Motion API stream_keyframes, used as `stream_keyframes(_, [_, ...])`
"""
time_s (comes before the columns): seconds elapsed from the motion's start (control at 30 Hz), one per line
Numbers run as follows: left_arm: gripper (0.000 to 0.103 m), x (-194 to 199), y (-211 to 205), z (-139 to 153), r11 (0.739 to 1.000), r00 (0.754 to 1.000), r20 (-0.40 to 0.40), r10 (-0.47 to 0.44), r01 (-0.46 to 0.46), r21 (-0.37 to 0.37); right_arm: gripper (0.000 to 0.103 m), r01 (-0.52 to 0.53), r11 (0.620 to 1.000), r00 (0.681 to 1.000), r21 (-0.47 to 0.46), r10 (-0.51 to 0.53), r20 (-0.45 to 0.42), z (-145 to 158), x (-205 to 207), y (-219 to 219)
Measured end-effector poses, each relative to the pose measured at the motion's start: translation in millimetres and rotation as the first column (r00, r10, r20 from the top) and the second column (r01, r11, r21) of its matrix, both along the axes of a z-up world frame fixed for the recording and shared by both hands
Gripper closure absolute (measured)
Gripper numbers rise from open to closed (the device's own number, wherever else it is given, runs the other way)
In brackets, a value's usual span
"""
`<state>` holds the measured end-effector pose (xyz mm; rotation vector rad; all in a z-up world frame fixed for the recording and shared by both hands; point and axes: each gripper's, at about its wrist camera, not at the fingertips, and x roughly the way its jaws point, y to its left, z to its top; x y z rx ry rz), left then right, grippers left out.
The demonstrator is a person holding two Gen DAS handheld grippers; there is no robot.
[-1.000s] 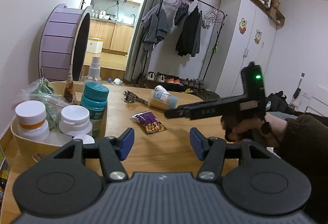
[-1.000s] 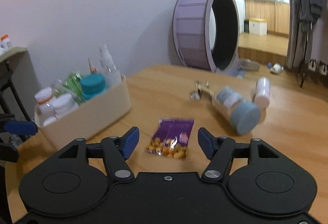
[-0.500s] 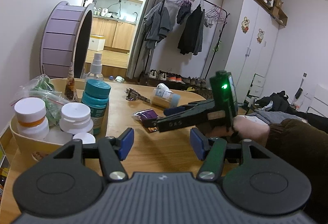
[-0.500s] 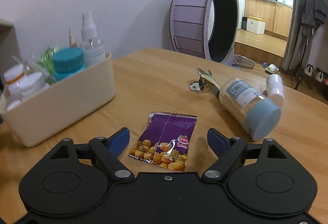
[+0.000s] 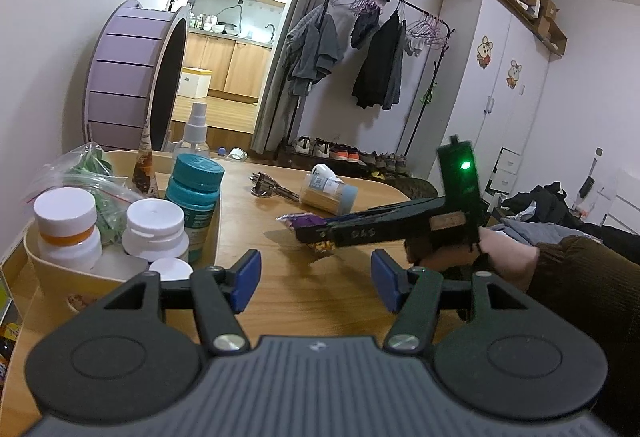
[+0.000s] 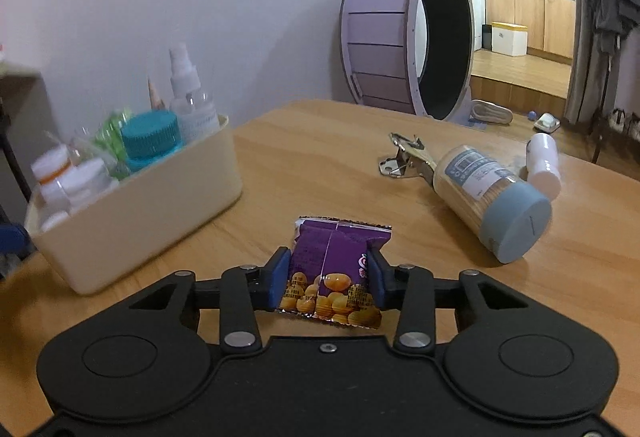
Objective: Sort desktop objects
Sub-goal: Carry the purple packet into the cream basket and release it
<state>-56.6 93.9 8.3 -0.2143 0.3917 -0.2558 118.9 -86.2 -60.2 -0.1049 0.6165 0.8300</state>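
Observation:
A purple snack packet (image 6: 332, 269) lies on the wooden table (image 6: 320, 165). My right gripper (image 6: 329, 279) is shut on the packet, a blue pad on each side of it. In the left wrist view the right gripper (image 5: 316, 235) reaches in from the right and covers most of the packet (image 5: 298, 220). My left gripper (image 5: 315, 279) is open and empty above the table's near part. A cream bin (image 6: 152, 205) to the left holds several bottles, a teal-capped jar (image 5: 194, 193) and a spray bottle (image 5: 196, 133).
A toothpick jar with a blue lid (image 6: 488, 209) lies on its side at the right, with a small white bottle (image 6: 542, 161) and a metal clip (image 6: 404, 157) beside it. A purple wheel (image 6: 404, 33) stands beyond the table's far edge.
My right gripper moved down and forward to the snack packet and closed on it. The left gripper stayed open and almost still.

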Motion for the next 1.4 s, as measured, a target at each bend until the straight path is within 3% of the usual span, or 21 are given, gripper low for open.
stream_keyframes(0.17, [0.043, -3, 2, 1, 1.000, 1.000, 0.006, 0.013, -0.013, 0.005, 0.063, -0.015, 0.995, 1.000, 0.098, 0.015, -0.001, 27, -2, -8])
stream_keyframes(0.37, [0.043, -8, 7, 2, 1.000, 1.000, 0.014, 0.024, -0.024, 0.003, 0.063, -0.135, 0.969, 0.991, 0.206, 0.129, 0.045, 65, -23, 9])
stream_keyframes(0.67, [0.043, -12, 9, 5, 1.000, 1.000, 0.025, 0.018, -0.018, 0.000, 0.062, -0.299, 0.937, 0.954, 0.178, 0.289, 0.081, 80, -32, 91])
stream_keyframes(0.77, [0.043, -12, 12, 5, 1.000, 0.999, 0.027, 0.022, -0.021, -0.011, 0.055, -0.308, 0.938, 0.951, 0.161, 0.299, 0.076, 75, -29, 111])
stream_keyframes(0.83, [0.043, -12, 12, 5, 1.000, 0.999, 0.027, 0.022, -0.022, -0.016, 0.042, -0.302, 0.941, 0.953, 0.153, 0.294, 0.074, 71, -27, 116])
stream_keyframes(1.03, [0.043, -12, 11, 6, 1.000, 1.000, 0.027, 0.015, -0.014, -0.015, 0.041, -0.249, 0.956, 0.967, 0.155, 0.238, 0.091, 74, -29, 79])
stream_keyframes(1.23, [0.043, -10, 7, 5, 1.000, 1.000, 0.024, 0.007, -0.006, -0.011, 0.041, -0.084, 0.989, 0.992, 0.121, 0.072, 0.105, 71, -14, 1])
stream_keyframes(1.4, [0.043, -5, 3, 4, 1.000, 1.000, 0.017, -0.008, 0.008, -0.006, 0.040, 0.070, 0.997, 0.991, 0.035, -0.074, 0.110, 56, 10, -55])
